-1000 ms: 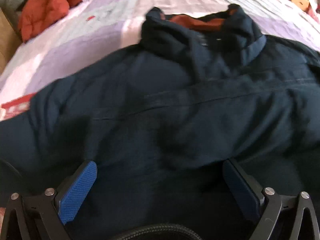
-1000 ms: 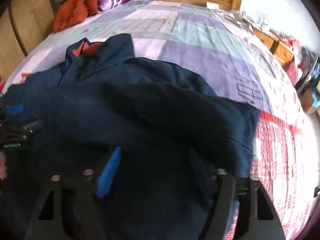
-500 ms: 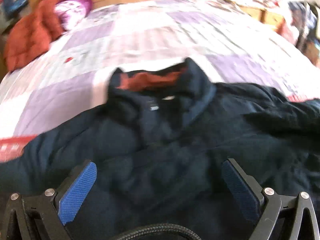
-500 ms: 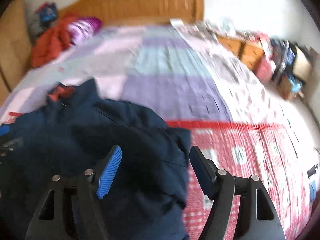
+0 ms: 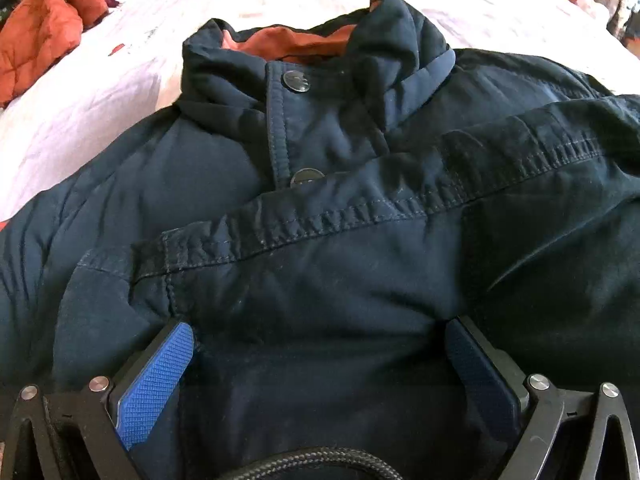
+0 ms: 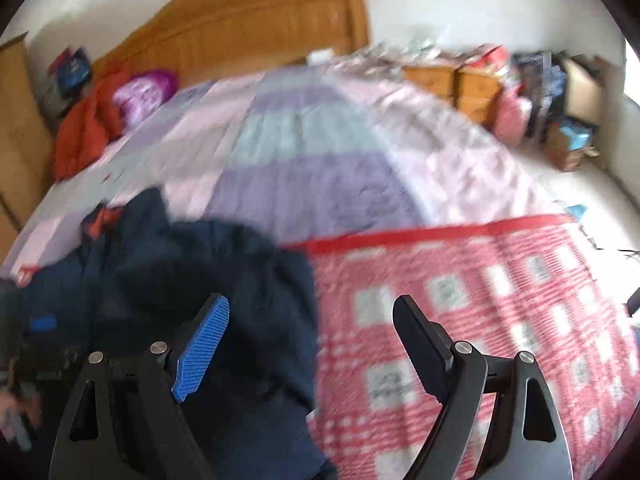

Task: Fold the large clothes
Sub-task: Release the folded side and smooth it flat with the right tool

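A large navy jacket (image 5: 320, 216) with an orange lining at the collar (image 5: 288, 42) lies on the bed, a folded-over part with a stitched hem across its chest. My left gripper (image 5: 320, 344) is open and low over the jacket's lower part, its blue pads (image 5: 156, 380) wide apart with fabric between them. In the right wrist view the jacket (image 6: 192, 280) lies at lower left. My right gripper (image 6: 312, 336) is open and empty, raised above the jacket's right edge and the red checked blanket (image 6: 480, 320).
The bed has a purple and pink patchwork quilt (image 6: 320, 152) and a wooden headboard (image 6: 248, 28). An orange garment (image 6: 88, 128) and a purple pillow (image 6: 144, 92) lie near the headboard. Wooden nightstands (image 6: 460, 80) and clutter stand at the right.
My left gripper tipped up, then dropped back close onto the jacket. My right gripper has lifted off the jacket and swung right over the red blanket. Both stay open.
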### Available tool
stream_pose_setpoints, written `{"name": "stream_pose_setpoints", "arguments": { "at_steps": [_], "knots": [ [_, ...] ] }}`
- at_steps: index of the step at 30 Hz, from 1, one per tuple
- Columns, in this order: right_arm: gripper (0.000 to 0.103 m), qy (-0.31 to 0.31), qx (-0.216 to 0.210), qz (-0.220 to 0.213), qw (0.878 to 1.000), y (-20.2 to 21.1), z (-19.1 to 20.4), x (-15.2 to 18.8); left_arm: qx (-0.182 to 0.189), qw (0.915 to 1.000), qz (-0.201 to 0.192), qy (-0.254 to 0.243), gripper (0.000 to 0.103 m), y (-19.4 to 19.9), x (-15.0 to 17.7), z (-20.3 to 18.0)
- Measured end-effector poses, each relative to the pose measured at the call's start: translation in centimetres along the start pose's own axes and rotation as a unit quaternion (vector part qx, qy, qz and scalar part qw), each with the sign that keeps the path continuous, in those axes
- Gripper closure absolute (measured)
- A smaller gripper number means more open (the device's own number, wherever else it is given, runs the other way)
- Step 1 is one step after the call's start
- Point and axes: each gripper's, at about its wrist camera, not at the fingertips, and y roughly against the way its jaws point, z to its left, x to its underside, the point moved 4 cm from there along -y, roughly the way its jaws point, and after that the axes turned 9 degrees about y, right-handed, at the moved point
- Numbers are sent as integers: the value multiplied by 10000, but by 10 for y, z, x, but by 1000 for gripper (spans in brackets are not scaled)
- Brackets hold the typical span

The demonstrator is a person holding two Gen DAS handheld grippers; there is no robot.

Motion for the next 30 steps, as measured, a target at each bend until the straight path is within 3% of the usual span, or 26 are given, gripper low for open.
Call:
{"name": "stream_pose_setpoints", "arguments": {
  "at_steps": [2, 4, 7, 11, 13, 15, 17, 19, 20, 22, 25, 27, 30],
  "knots": [
    [16, -68, 641, 60, 9979, -5, -9, -8, -5, 10000, -9, 46, 0, 1, -2, 1],
    [16, 17, 918, 353, 9951, -19, -8, -8, -8, 10000, -59, 79, 0, 9, 4, 3],
    [16, 586, 460, 1160, 9905, -60, 27, 12, -109, 9998, -102, 162, 0, 12, 7, 11],
    [16, 750, 276, 1294, 9884, -72, 44, 20, -85, 9993, -162, 332, 0, 20, 14, 30],
    [16, 742, 549, 1117, 9894, -61, 38, 13, -155, 9994, -230, 208, 0, 25, 17, 34],
    [18, 779, 856, 386, 9925, -33, 40, -1, -244, 9990, -322, 175, 0, 22, 10, 38],
    [18, 824, 549, -49, 9951, -16, 53, -3, -384, 9979, -356, 380, 0, 19, 9, 53],
    [18, 1243, 319, 428, 9908, -35, 72, 7, -433, 9960, -188, 754, 0, 10, 12, 73],
    [18, 1413, 196, 905, 9856, -53, 80, 19, -493, 9947, -114, 897, 0, 7, 14, 81],
    [18, 1159, 38, 1236, 9855, -63, 79, 29, -517, 9922, -37, 1138, 0, 4, 20, 97],
    [19, 1010, 225, 534, 9932, -30, 82, 20, -444, 9914, -15, 1233, 0, 5, 23, 109],
    [19, 1191, 22, 97, 9928, -8, 96, 18, -520, 9923, -106, 1117, 0, 8, 24, 110],
    [18, 1432, -352, 518, 9877, -16, 125, 39, -684, 9902, -252, 1191, 0, 19, 23, 115]
  ]
}}
